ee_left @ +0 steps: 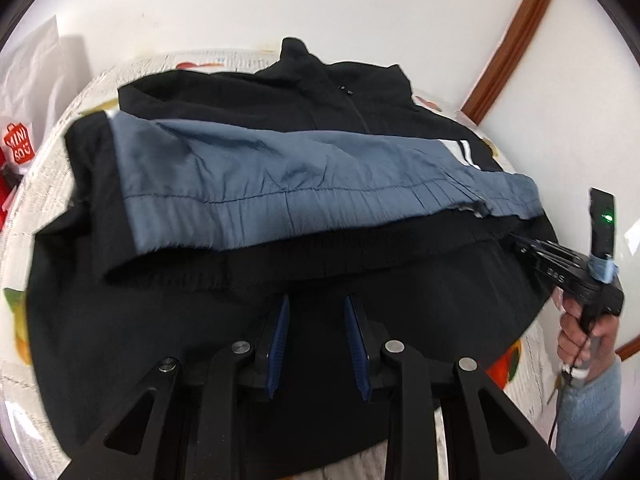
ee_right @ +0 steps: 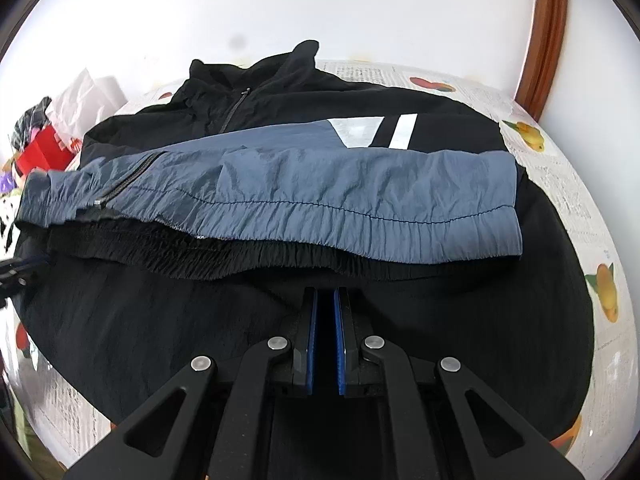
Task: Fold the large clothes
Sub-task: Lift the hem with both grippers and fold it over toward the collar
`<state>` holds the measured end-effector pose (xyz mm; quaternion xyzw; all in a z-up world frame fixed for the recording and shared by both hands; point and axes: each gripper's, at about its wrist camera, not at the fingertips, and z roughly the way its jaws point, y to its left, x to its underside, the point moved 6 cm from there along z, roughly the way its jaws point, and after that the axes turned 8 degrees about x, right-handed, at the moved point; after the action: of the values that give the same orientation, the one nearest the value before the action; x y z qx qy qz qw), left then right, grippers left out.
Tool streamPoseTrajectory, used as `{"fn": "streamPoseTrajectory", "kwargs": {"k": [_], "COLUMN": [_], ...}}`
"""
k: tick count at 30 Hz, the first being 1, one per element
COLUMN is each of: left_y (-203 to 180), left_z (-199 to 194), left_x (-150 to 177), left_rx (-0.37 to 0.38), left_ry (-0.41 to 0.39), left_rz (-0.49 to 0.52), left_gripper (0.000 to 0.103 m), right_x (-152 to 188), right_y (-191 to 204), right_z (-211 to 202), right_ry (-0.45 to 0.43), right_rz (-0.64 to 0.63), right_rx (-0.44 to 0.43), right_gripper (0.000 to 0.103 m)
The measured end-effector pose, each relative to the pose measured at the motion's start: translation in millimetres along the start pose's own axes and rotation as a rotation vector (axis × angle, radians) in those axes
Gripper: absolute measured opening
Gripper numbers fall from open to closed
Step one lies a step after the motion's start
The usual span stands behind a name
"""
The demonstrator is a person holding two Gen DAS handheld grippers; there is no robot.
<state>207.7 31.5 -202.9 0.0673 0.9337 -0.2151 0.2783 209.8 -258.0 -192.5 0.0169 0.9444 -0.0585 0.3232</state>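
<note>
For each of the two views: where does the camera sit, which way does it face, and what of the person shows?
Left wrist: rides the left hand-held gripper, angled down over the black-and-blue jacket; the right hand-held gripper and a hand show at right.
Right wrist: rides the right hand-held gripper, angled down at the jacket; no hand shows.
Shared: the jacket, the fruit-printed table cover, the white wall.

Bright, even daylight, source out of view; white wall (ee_right: pixel 280 8) nearly blown out. Black and blue-grey nylon jacket (ee_right: pixel 304 184) holds crease detail in blue, black areas sink to flat shadow. Left-wrist view motion-smeared, right-wrist view sharp. Strong fisheye bowing: brown wooden trim (ee_left: pixel 516 36) curves, dark vignette in corners. Green indicator light (ee_left: pixel 608 217) flares.
</note>
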Motion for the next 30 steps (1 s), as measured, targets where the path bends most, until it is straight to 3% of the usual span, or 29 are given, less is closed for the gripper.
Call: {"fn": "streamPoseTrajectory", "kwargs": {"k": [9,12,17,23,30], "left_y": [7,15,32,45,64], "left_z": [-4,-6,-17,-13,-1], "left_x": [-19,-28,-51,-79,-119], "left_rx": [-0.153,-0.147,-0.196,-0.192,-0.229], "left_ry": [-0.071,-0.082,-0.152,-0.169,-0.195], "left_rz": [0.056,0.033,0.01,0.007,0.002], "left_gripper": [0.027,0.027,0.027,0.028,0.028], "right_x": [-18,-32,-57,-85,-116], "right_y": [-3,-6,-10,-18,-35], "right_z": [7,7,4,8,29], "right_ry": [-0.002,-0.03,-0.084,-0.132,-0.16], "right_rz": [0.052,0.07,0.069,0.028,-0.019], "right_rx": [-0.019,-0.008,0.009,0.047,0.118], "right_gripper": [0.008,0.008,0.009,0.012,0.023]}}
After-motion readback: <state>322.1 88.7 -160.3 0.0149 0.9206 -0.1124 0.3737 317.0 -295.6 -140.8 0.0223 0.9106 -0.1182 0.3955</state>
